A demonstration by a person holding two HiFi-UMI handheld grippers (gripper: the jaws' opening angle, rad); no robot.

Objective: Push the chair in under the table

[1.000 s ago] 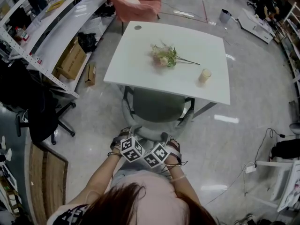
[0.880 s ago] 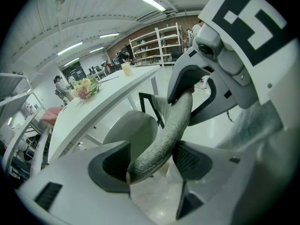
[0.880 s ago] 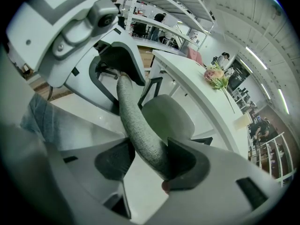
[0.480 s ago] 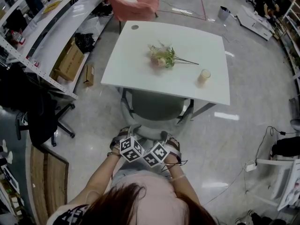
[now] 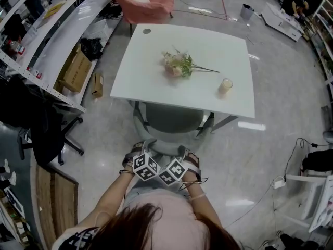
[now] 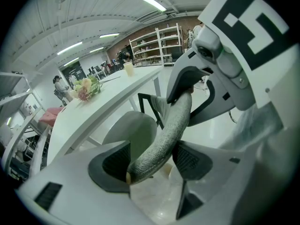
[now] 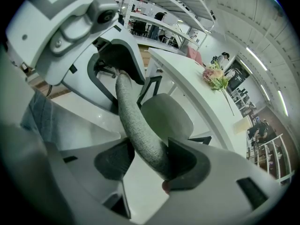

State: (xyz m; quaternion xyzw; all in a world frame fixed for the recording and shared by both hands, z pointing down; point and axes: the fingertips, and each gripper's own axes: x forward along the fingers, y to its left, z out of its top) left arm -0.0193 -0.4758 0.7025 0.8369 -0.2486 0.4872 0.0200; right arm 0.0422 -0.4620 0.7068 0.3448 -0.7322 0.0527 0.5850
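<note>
You stand behind the chair (image 5: 171,120). The front of its seat is already beneath the near edge of the table (image 5: 151,51), while the backrest and the rear of the seat are out in the open, so I judge the push only part done. You hold the left gripper (image 5: 139,151) and the right gripper (image 5: 186,155) side by side on the backrest's grey top rail (image 6: 173,121). Each is angled steeply down so the rail drops between its jaws. Both pairs of jaws stand wide. In each gripper view the rail runs slantwise between the pads, leaning on one with floor showing beside the other, so neither is clamped. That suits pushing: straddling the rail stops it slipping sideways, and two contact points keep the chair square to the table. Go gently, because flowers (image 5: 178,64) and a small cup (image 5: 226,85) sit on the tabletop, and a bump could topple them.
</note>
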